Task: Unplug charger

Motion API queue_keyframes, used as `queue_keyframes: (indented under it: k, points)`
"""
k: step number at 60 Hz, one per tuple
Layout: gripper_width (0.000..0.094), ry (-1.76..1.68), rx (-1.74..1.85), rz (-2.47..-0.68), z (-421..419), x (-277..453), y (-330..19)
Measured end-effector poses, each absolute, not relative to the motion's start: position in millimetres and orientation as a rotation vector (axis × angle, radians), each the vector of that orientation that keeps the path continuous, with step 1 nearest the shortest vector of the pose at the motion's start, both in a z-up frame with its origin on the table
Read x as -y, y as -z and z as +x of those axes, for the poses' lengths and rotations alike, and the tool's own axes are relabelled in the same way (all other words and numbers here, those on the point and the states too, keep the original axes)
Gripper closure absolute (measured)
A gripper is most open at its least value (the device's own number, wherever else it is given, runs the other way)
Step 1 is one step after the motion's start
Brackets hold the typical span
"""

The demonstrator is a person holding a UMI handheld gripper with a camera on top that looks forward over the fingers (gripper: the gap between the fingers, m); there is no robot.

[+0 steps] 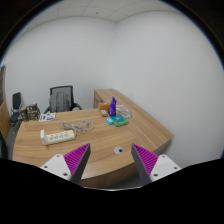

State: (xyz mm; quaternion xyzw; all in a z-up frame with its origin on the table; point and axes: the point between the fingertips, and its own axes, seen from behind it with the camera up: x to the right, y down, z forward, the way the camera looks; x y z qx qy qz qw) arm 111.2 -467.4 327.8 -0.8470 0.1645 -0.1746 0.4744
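From my remote seat, the hand-held gripper (111, 160) sat at the bottom centre of the frame with its fingers spread apart, purple pads (77, 156) facing inward and nothing held between them. The white power strip (58, 134) lay on the wooden desk (100, 140) in the left-middle of the frame, well beyond the left finger and up to its left, not between the fingers. Its long axis ran roughly left to right across the frame, tilted slightly, with what looked like a charger plugged in near its left end, though that was too small for me to tell clearly. A tangle of cable (80, 125) lay just to the right of the strip. Farther back, right of centre, a purple bottle (113, 105) stood upright near some small blue-green items (120, 118) I could not identify. The desk's curved front edge swept across just ahead of the fingertips and round to the right, and a small dark grommet (118, 149) showed on the bare wood between the fingers. The stretch of desk between the fingers and the strip was bare wood. A black office chair (62, 98) stood behind the desk in the upper left, against a plain white wall (150, 60).
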Motion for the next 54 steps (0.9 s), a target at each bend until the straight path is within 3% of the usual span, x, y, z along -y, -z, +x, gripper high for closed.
queue_keyframes:
  k: [10,28,34,42,54]
  points:
    - [0.0079,0.410,-0.386,-2.117,98.2,469.7,-291.6]
    - [0.0082,0.281,-0.198,-2.312,-4.9,452.5,-147.3]
    - [0.0078,0.146,-0.118,-2.291,-71.7,399.9,-120.1]
    - [0.0082,0.001,-0.013,-2.185,-150.1,299.3,-108.5]
    - [0.0110,-0.018,0.048,-2.072,-202.3,157.8,-93.9]
